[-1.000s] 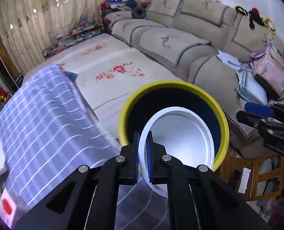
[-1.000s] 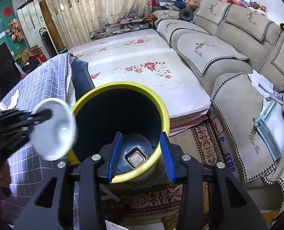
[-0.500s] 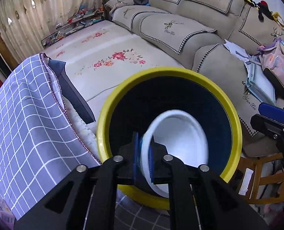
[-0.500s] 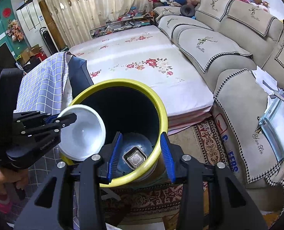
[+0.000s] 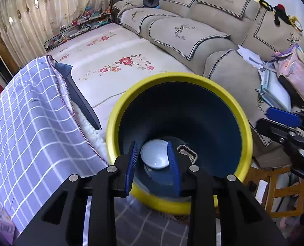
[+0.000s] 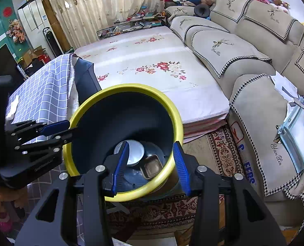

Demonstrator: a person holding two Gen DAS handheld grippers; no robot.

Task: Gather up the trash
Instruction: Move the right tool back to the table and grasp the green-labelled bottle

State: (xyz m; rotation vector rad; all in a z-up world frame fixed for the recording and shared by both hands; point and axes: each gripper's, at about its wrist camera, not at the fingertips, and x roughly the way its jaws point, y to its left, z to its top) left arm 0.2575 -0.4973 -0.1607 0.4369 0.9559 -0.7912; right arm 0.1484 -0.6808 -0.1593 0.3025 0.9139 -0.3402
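Now, step in hand: the drop looks done; a white bowl (image 5: 156,156) lies at the bottom of the yellow-rimmed bin (image 5: 245,127), so one piece of trash is judged collected.
Left claw (image 5: 154,167): jaws apart and empty, poised over the near rim of the bin, the bowl seen well below between them.
Right claw (image 6: 149,165): jaws apart with the bin's near rim standing between them; whether the pads touch the wall cannot be told, so it seems only to straddle the bin.
Bin contents, counted: one white bowl and one small rectangular metal tray (image 6: 152,167) just beside it, both on the bin floor.
Claws, counted: two, both empty.
Bins, counted: one.
Left on the surface: a crumpled white scrap (image 6: 12,107) on the checked tablecloth (image 5: 28,127), perhaps trash; too small to tell.
Next move calls for: lifting the left claw clear of the rim, then seeking another piece on the surface while the right claw keeps by the bin.
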